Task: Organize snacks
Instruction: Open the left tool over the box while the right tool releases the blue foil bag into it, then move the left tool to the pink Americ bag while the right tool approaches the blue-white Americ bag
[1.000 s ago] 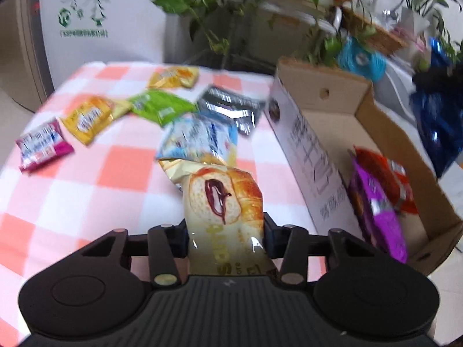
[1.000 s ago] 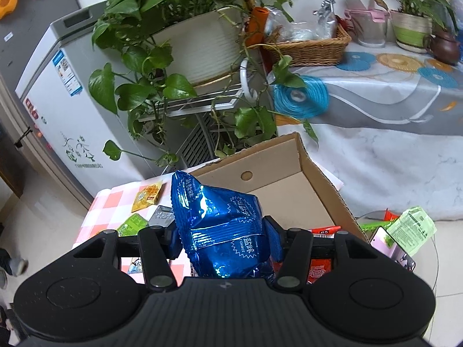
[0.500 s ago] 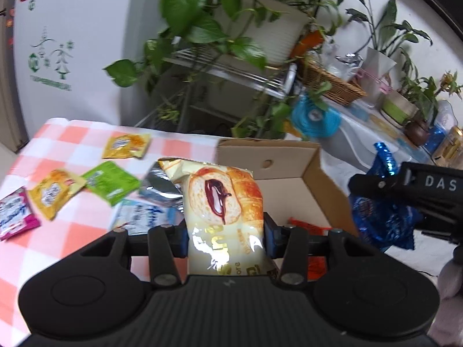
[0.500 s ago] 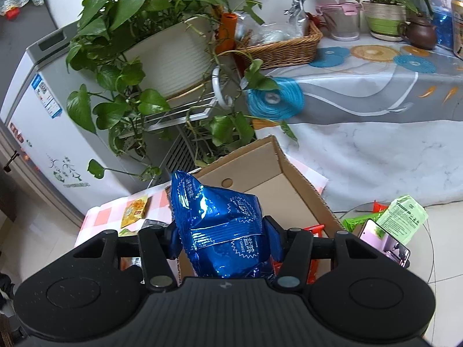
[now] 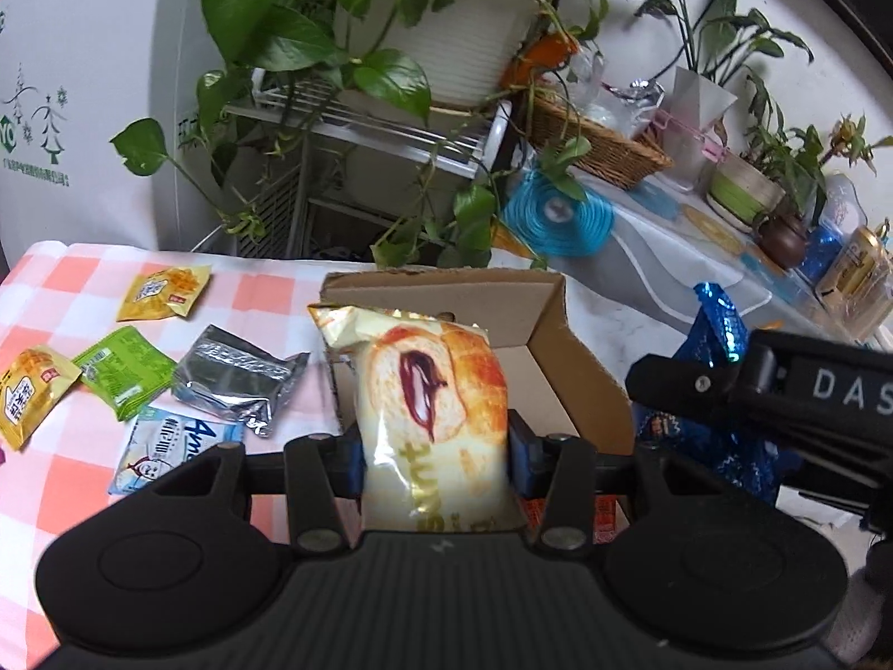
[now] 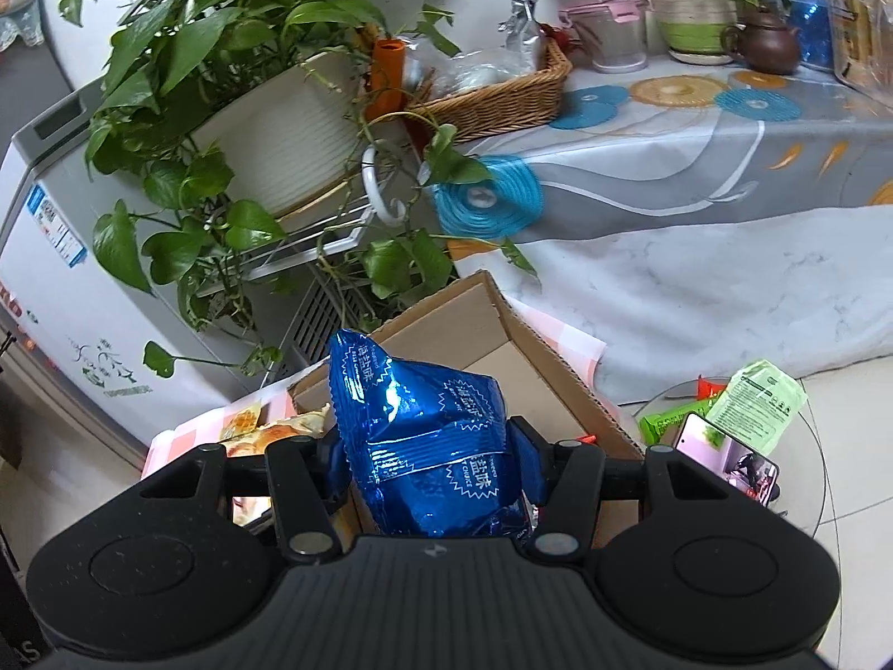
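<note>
Cream-and-gold bread packet [image 5: 432, 413] pinched upright in the left claw [image 5: 434, 455], blue pads pressed against both its sides, held over the near end of the cardboard box [image 5: 563, 357]. Glimpsed under the claw, inside the box: something red, too hidden to name. Just right of the box, the right claw [image 5: 725, 391] gripping a shiny blue snack bag [image 5: 720, 335]. From the right wrist view, the same blue snack bag [image 6: 430, 435] clamped upright between the right claw's [image 6: 432, 466] pads, above the open cardboard box [image 6: 502, 357]. Left of the box, on the pink-checked tabletop [image 5: 72, 480]: a white-and-blue sachet [image 5: 167, 444] nearest, then a silver foil pack [image 5: 240, 377], a green packet [image 5: 125, 371] and a yellow packet [image 5: 28, 391], and farthest a second yellow packet [image 5: 164, 293]. Beyond the box, a white pot of trailing green leaves [image 5: 446, 50] on a wire rack.
</note>
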Action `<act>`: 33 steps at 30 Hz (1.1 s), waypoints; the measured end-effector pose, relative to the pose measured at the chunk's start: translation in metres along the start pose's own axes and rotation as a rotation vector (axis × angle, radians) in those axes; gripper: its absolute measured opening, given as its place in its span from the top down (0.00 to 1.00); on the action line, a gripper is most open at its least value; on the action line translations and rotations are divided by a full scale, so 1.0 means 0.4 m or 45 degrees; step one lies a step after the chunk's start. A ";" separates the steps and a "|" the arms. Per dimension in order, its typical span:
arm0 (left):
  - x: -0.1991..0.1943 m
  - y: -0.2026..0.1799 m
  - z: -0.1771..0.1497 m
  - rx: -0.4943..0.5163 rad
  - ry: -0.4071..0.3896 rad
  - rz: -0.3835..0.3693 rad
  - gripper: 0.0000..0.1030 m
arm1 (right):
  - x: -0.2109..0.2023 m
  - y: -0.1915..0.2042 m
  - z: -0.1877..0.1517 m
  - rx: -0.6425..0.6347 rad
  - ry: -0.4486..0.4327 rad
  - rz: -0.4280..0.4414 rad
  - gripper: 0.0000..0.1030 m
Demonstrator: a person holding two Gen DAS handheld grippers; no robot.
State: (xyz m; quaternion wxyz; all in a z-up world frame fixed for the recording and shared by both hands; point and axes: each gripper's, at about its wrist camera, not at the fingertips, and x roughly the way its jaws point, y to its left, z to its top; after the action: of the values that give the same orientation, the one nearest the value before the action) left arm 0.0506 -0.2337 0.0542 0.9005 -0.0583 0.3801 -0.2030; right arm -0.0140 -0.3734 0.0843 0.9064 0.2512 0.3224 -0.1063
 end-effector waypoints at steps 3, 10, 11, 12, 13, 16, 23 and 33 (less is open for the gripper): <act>-0.006 -0.012 -0.001 0.037 -0.013 0.004 0.42 | -0.004 -0.004 0.002 0.022 -0.012 -0.001 0.34; -0.037 -0.013 0.014 0.117 -0.015 0.042 0.15 | -0.005 0.001 0.000 0.000 -0.024 -0.011 0.28; -0.040 -0.007 0.016 0.114 -0.005 0.038 0.13 | -0.005 0.004 -0.001 -0.011 -0.025 -0.012 0.27; -0.044 -0.001 0.018 0.110 0.006 0.033 0.10 | -0.004 0.009 -0.002 -0.028 -0.026 -0.014 0.25; -0.048 0.006 0.018 0.105 0.015 0.033 0.08 | -0.003 0.014 -0.003 -0.041 -0.026 -0.012 0.24; -0.057 0.023 0.015 0.116 0.044 0.073 0.04 | 0.000 0.023 -0.005 -0.059 -0.023 0.011 0.20; -0.077 0.089 0.004 0.064 0.112 0.110 0.01 | 0.015 0.051 -0.015 -0.112 0.004 0.037 0.18; -0.130 0.179 -0.027 0.168 0.129 0.159 0.01 | 0.043 0.131 -0.052 -0.269 0.060 0.102 0.17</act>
State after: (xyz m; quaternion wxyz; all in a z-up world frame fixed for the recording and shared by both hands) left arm 0.0333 -0.1467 0.0626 0.8929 0.0354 0.4140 -0.1738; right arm 0.0068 -0.3184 0.0799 0.9235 0.1695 0.3428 -0.0294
